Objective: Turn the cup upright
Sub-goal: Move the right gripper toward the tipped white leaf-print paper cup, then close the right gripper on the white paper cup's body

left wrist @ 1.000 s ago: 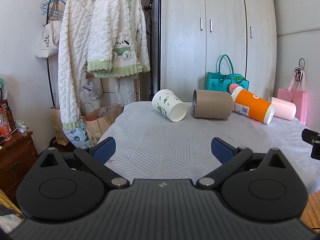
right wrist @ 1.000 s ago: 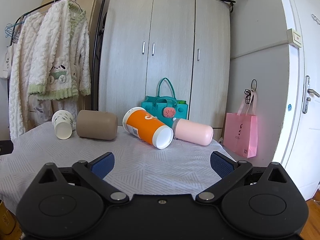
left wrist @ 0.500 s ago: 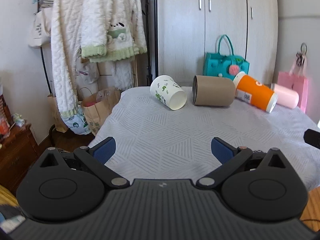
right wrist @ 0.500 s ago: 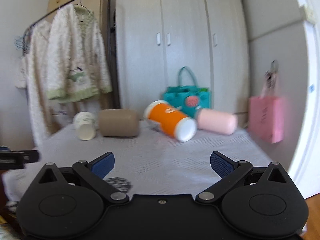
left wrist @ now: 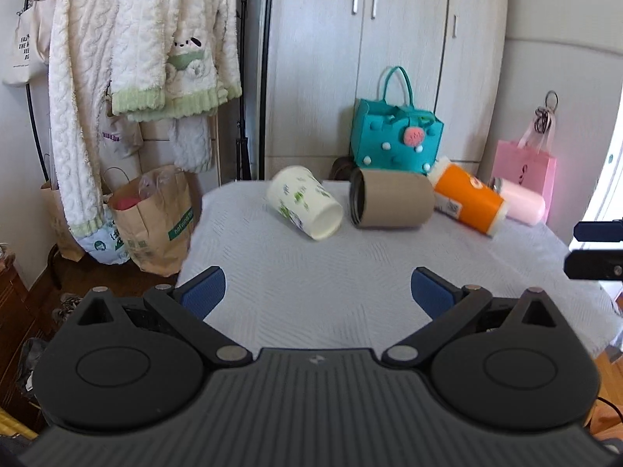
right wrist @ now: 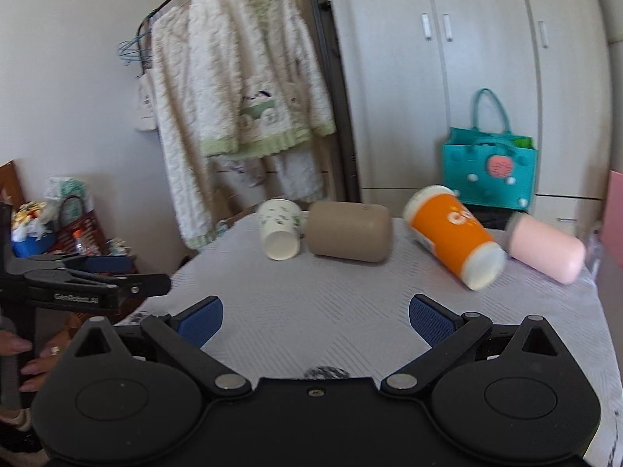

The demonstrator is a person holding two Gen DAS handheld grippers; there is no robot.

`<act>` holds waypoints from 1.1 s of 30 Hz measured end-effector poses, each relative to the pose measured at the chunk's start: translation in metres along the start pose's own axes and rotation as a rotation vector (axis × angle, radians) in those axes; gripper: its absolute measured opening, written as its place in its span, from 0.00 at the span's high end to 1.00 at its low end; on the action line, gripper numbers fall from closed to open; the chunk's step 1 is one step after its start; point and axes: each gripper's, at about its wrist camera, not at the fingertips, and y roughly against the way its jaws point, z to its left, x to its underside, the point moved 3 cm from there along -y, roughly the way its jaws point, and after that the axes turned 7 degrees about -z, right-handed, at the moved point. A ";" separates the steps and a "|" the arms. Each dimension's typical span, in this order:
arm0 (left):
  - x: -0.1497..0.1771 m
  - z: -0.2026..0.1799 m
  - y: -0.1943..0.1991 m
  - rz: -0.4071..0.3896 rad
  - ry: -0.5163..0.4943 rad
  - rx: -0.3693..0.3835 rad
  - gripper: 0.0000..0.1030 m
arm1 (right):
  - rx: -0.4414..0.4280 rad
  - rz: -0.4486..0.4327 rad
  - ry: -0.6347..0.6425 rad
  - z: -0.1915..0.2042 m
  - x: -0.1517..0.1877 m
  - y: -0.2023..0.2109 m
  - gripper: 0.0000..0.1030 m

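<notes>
Several cups lie on their sides in a row at the far edge of the table [left wrist: 319,272]: a white cup with green print [left wrist: 305,202] [right wrist: 281,227], a tan cup [left wrist: 391,203] [right wrist: 348,230], an orange cup [left wrist: 467,199] [right wrist: 453,235] and a pink cup [left wrist: 520,202] [right wrist: 545,244]. My left gripper [left wrist: 318,292] is open and empty over the near part of the table, well short of the cups. My right gripper [right wrist: 316,317] is open and empty, also short of them.
A coat rack with fluffy white clothes [left wrist: 128,46] stands at the left, paper bags [left wrist: 155,218] beneath it. A teal bag [left wrist: 393,136] and wardrobe [left wrist: 389,39] are behind the table. A pink bag [left wrist: 525,167] is at the right. A wooden cabinet [left wrist: 11,303] is at the near left.
Both grippers have moved up and forward, looking down more on the table. The right view has swung left and now shows the left gripper. Both stay open; the cups have not moved.
</notes>
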 end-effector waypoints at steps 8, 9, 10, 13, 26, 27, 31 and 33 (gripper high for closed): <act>-0.013 0.043 -0.035 0.024 0.126 0.047 0.00 | -0.090 0.068 0.130 0.033 -0.031 -0.046 0.00; -0.015 0.047 -0.041 0.038 0.146 0.071 0.00 | -0.112 0.087 0.140 0.036 -0.035 -0.055 0.00; -0.018 0.050 -0.048 0.053 0.161 0.090 0.00 | -0.133 0.106 0.154 0.040 -0.039 -0.063 0.00; -0.025 0.059 -0.065 0.081 0.188 0.097 0.00 | -0.164 0.157 0.200 0.050 -0.048 -0.089 0.00; -0.028 0.086 -0.136 0.099 0.239 0.126 0.00 | -0.151 0.294 0.407 0.069 -0.057 -0.199 0.12; -0.028 0.088 -0.141 0.103 0.255 0.132 0.01 | -0.143 0.299 0.423 0.070 -0.057 -0.206 0.13; -0.024 0.097 -0.153 0.112 0.298 0.129 0.01 | -0.127 0.334 0.473 0.071 -0.056 -0.235 0.13; -0.022 0.100 -0.157 0.111 0.308 0.128 0.01 | -0.122 0.346 0.476 0.070 -0.057 -0.246 0.14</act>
